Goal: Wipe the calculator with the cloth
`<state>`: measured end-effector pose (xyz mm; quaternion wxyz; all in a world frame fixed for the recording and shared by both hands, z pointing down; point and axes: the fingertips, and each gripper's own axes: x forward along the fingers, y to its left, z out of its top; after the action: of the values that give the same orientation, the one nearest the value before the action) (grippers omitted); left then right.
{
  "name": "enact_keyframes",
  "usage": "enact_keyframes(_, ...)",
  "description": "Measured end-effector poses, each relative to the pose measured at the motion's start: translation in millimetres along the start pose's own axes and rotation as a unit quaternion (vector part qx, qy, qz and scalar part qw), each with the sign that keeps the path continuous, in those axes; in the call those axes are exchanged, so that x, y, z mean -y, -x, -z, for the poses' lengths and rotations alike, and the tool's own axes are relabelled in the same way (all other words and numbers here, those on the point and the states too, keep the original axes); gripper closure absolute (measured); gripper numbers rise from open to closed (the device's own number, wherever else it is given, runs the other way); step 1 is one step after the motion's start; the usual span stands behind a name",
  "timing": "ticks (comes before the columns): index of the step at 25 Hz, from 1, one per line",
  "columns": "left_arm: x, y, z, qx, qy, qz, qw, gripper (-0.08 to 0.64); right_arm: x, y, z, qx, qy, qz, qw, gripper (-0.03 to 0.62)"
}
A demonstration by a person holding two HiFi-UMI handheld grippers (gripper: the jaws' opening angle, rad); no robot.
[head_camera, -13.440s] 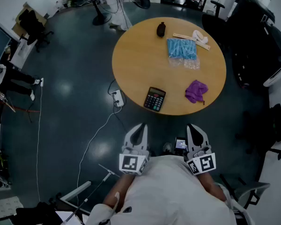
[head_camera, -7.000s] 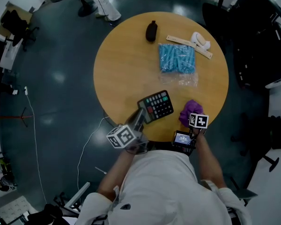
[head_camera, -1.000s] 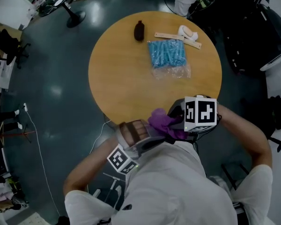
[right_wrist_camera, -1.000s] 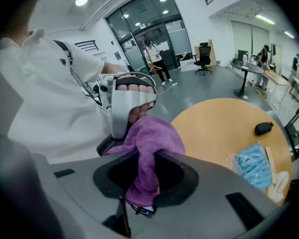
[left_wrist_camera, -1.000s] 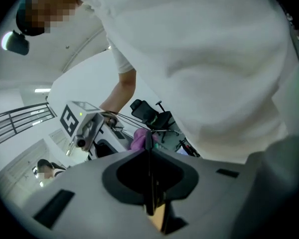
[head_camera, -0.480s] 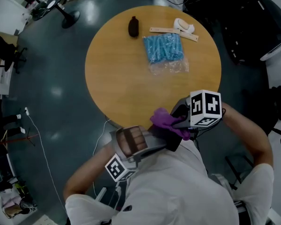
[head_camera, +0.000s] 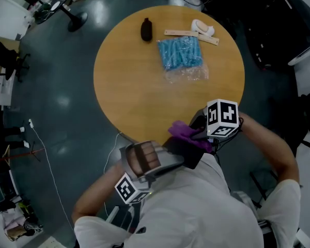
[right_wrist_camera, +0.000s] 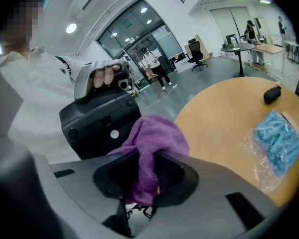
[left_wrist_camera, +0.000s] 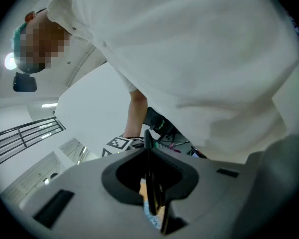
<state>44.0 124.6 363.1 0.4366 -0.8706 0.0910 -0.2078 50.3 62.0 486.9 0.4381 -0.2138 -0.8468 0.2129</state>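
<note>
The calculator [right_wrist_camera: 97,118] no longer lies on the round table [head_camera: 144,81]. The left gripper [head_camera: 164,156] now holds it up in front of the person's chest, jaws narrow and clamped on its thin edge, with its dark back turned toward the other hand. The right gripper [right_wrist_camera: 142,178], closed on the purple cloth [right_wrist_camera: 159,133], has brought the cloth against that back. Wiping therefore seems to be under way in the air, not on the tabletop.

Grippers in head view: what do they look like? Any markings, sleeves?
Both alike: left gripper and right gripper have grey moulded plastic bodies and dark jaws. Each carries a white cube with black square markers. The sleeves are white and short.
</note>
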Motion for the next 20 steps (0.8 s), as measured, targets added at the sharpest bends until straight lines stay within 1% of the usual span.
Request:
enact_keyframes(5, -5.2, 3.0, 3.4, -0.01, 0.005, -0.006, 0.9999, 0.515, 18.7, -5.9, 17.3, -0.009, -0.024, 0.005, 1.0, 0.492)
enact_keyframes(7, -3.1, 5.6, 4.7, -0.015, 0.004, -0.009, 0.9998, 0.516, 28.2, -12.5, 31.3, -0.037, -0.028, 0.022, 0.999, 0.492)
enact_keyframes(8, -4.7, 7.1, 5.6, -0.019, 0.002, -0.013, 0.9997, 0.517, 33.5, -16.2, 40.2, -0.061, -0.026, 0.037, 0.997, 0.492)
enact_keyframes(10, -9.8, 9.0, 9.4, -0.027, 0.002, -0.023, 0.9994, 0.517, 48.8, -13.9, 54.8, -0.108, -0.015, 0.084, 0.99, 0.492)
enact_keyframes(11, -11.1, 9.1, 11.8, -0.03, 0.006, -0.025, 0.9992, 0.517, 57.7, -3.6, 55.7, -0.114, -0.012, 0.113, 0.987, 0.492)
enact_keyframes(12, -10.8, 8.7, 14.0, -0.033, 0.008, -0.026, 0.9991, 0.517, 64.9, 13.1, 49.7, -0.102, -0.012, 0.139, 0.985, 0.492)
enact_keyframes(13, -9.0, 7.8, 15.9, -0.035, 0.008, -0.024, 0.9991, 0.517, 68.1, 34.8, 36.5, -0.073, -0.013, 0.16, 0.984, 0.492)
enact_keyframes(14, -6.6, 6.6, 17.3, -0.036, 0.006, -0.021, 0.9991, 0.517, 65.3, 58.9, 17.4, -0.033, -0.01, 0.171, 0.985, 0.492)
enact_keyframes(15, -4.3, 5.0, 18.3, -0.036, 0.004, -0.017, 0.9992, 0.517, 55.2, 82.0, -5.0, 0.009, 0.002, 0.169, 0.985, 0.492)
enact_keyframes(16, -2.5, 2.8, 18.9, -0.036, 0.0, -0.014, 0.9993, 0.517, 38.7, 101.5, -28.1, 0.047, 0.02, 0.155, 0.987, 0.492)
enact_keyframes(17, -1.2, 0.5, 18.9, -0.035, -0.006, -0.012, 0.9993, 0.517, 18.3, 115.2, -49.0, 0.077, 0.04, 0.131, 0.988, 0.492)
enact_keyframes(18, -0.5, -1.4, 18.1, -0.034, -0.012, -0.011, 0.9993, 0.517, -2.3, 121.8, -65.5, 0.096, 0.058, 0.103, 0.988, 0.492)
enact_keyframes(20, -3.1, -3.8, 13.5, -0.028, -0.019, -0.014, 0.9993, 0.517, -33.8, 115.6, -82.8, 0.101, 0.082, 0.047, 0.99, 0.492)
